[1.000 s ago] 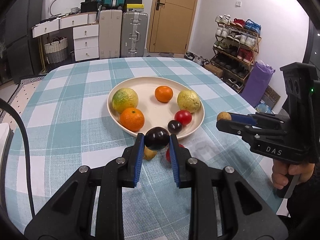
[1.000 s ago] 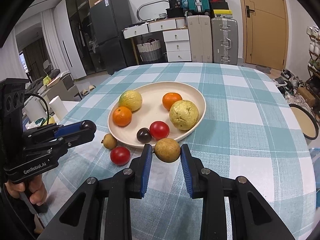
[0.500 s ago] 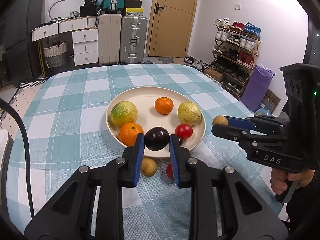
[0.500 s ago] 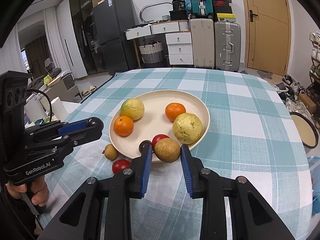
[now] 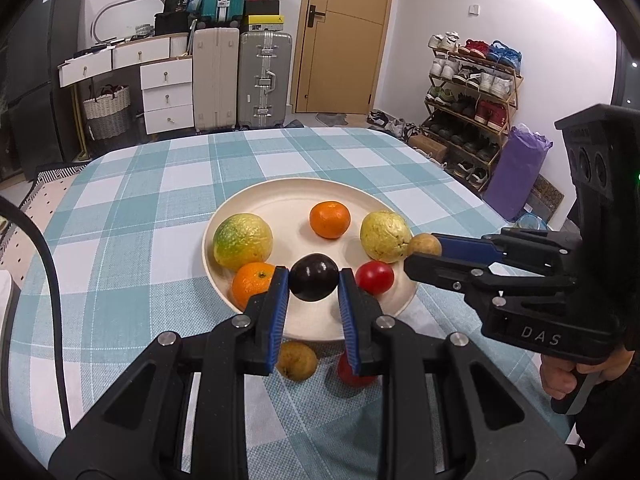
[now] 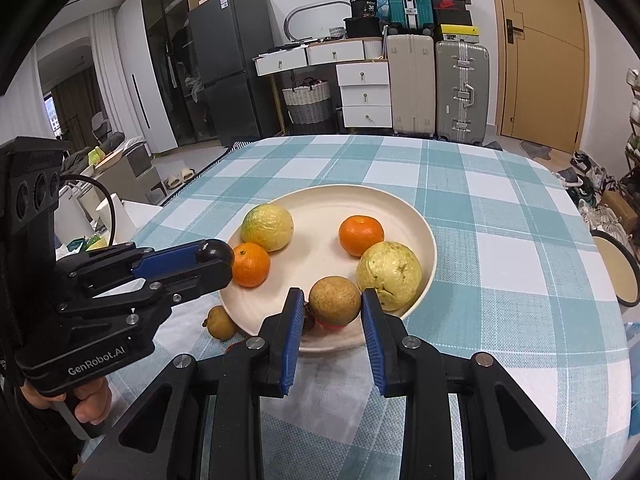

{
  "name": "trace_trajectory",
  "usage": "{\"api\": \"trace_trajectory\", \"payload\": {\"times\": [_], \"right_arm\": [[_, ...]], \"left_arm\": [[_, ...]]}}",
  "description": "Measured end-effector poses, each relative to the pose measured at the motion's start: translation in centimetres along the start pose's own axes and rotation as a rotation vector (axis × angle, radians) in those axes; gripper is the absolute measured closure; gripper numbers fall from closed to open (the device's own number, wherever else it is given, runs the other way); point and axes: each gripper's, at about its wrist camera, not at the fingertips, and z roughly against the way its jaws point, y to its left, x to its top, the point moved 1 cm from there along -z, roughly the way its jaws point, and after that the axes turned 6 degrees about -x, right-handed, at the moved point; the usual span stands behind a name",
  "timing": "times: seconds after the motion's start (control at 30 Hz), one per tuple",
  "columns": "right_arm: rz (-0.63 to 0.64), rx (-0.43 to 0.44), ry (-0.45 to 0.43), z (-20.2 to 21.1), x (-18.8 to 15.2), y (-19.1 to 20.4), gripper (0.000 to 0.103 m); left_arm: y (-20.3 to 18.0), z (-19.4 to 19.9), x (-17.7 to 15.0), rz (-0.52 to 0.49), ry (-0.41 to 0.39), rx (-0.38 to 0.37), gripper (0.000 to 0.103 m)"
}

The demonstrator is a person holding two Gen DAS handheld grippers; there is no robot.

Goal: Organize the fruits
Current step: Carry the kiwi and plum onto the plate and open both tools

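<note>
A cream plate (image 5: 296, 200) (image 6: 328, 204) on the checked table holds two yellow-green guavas (image 5: 242, 240), two oranges (image 5: 330, 219) and a red tomato (image 5: 375, 277). My left gripper (image 5: 313, 284) is shut on a dark plum (image 5: 314, 282), held over the plate's near rim; it also shows in the right wrist view (image 6: 214, 252). My right gripper (image 6: 330, 304) is shut on a brown round fruit (image 6: 335, 300), held over the plate's near edge by a guava (image 6: 389, 274). A small brown fruit (image 5: 297, 360) and a red tomato (image 5: 352, 372) lie on the cloth before the plate.
The table's edges curve away at left and right. A round tray (image 6: 616, 268) stands off the table's right side. Suitcases (image 5: 262, 76), drawers and a shoe rack (image 5: 472, 92) stand beyond the table.
Both grippers have moved forward with their fruits, from above the cloth before the plate to over the plate's near rim. Both stay shut on their fruits.
</note>
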Motion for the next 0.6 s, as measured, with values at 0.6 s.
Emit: {"api": "trace_trajectory", "payload": {"times": [0.6], "right_arm": [[-0.017, 0.047, 0.035, -3.7, 1.2, 0.2, 0.068]], "left_arm": [[0.0, -2.8, -0.3, -0.034, 0.040, 0.016, 0.081]]}}
